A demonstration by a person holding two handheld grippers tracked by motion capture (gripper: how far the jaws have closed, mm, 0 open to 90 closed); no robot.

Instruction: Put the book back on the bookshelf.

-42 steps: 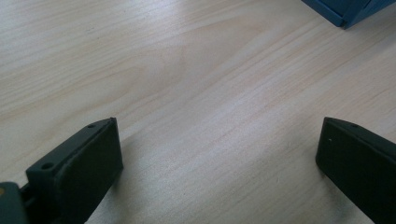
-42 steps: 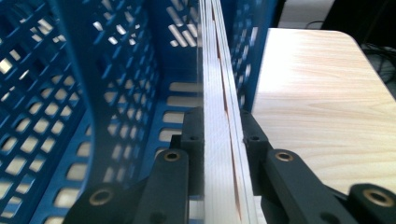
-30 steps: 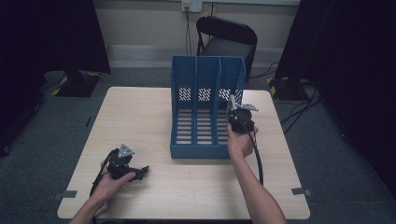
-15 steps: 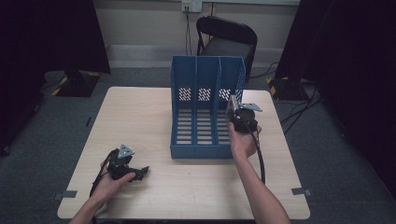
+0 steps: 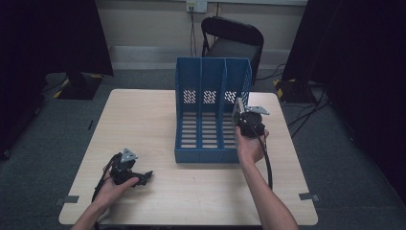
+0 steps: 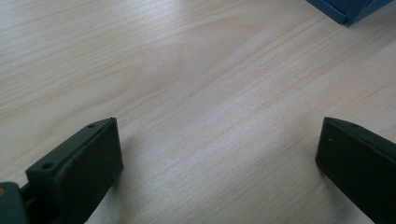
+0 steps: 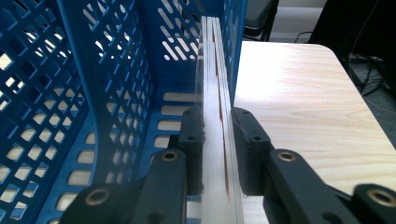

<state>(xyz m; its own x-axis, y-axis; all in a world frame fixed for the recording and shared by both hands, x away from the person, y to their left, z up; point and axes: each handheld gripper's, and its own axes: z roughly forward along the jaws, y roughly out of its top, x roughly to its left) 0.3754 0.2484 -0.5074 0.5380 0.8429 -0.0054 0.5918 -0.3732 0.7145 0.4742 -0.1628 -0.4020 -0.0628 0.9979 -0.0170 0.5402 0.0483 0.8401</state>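
Observation:
A blue three-slot file rack (image 5: 213, 61) stands in the middle of the wooden table (image 5: 143, 124). My right gripper (image 5: 242, 120) is at the rack's right slot, shut on a thin flat pale sheaf (image 5: 237, 108) that stands on edge. In the right gripper view the sheaf (image 7: 212, 70) runs edge-on between the pads (image 7: 194, 135), close to the rack's right wall (image 7: 231, 28). The jaws have just been closing a little on it. My left gripper (image 5: 142, 178) lies on the table at the front left, open, with bare wood between its jaws (image 6: 219, 140).
A black chair (image 5: 232, 40) stands behind the table. Cables run across the floor at the right (image 5: 306, 110). A corner of the rack (image 6: 348, 11) shows at the top right of the left gripper view. Dark curtains hang on both sides.

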